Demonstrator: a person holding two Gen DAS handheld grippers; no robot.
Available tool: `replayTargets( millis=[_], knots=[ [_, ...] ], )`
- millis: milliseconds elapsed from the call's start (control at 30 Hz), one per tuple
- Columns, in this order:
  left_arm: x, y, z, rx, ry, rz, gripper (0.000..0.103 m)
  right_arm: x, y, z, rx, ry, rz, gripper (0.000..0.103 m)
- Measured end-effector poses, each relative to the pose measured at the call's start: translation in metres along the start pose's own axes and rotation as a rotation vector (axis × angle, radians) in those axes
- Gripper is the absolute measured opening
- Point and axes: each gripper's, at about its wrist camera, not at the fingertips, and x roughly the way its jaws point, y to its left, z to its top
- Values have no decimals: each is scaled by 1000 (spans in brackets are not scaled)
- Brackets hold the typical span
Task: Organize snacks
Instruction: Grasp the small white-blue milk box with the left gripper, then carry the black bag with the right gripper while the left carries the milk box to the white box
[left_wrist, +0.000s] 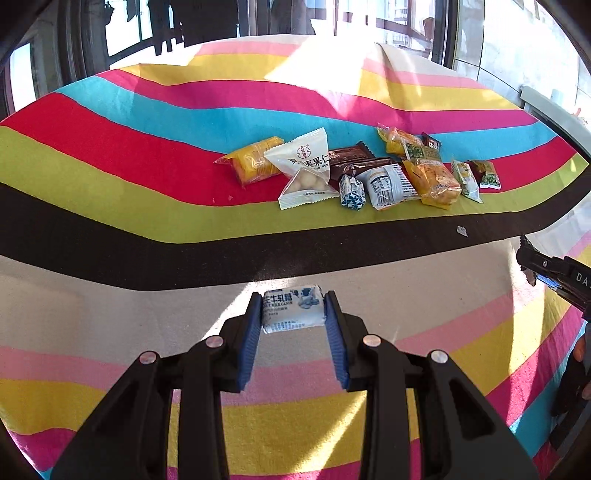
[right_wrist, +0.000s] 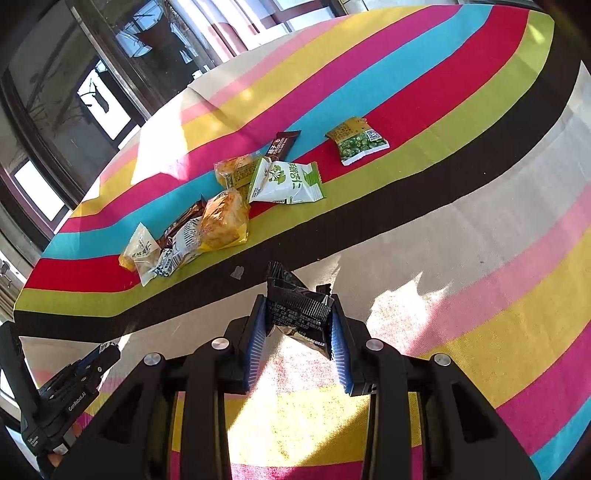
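Note:
My left gripper (left_wrist: 293, 310) is shut on a small white and blue candy packet (left_wrist: 291, 308), held above the cream stripe of the striped tablecloth (left_wrist: 110, 206). My right gripper (right_wrist: 298, 317) is shut on a black snack packet (right_wrist: 299, 312), also above the cream stripe. A pile of snacks lies ahead: a yellow cake packet (left_wrist: 253, 164), a white triangular nut packet (left_wrist: 306, 170), brown bars (left_wrist: 351, 158), a white packet (left_wrist: 388, 184), orange packets (left_wrist: 432, 181). In the right wrist view I see the orange packet (right_wrist: 225, 219), a white and green packet (right_wrist: 286, 182) and a green pea packet (right_wrist: 356, 140).
The right gripper shows at the right edge of the left wrist view (left_wrist: 554, 277); the left gripper shows at the lower left of the right wrist view (right_wrist: 70, 387). A small scrap (left_wrist: 461, 230) lies on the black stripe. Windows and dark frames stand behind the table.

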Motion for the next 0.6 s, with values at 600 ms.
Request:
replayTargets(
  millis=[600],
  knots=[
    [-68,13,-53,9,-38,17,34,-52,68,-60,-220,-26,39,33]
  ],
)
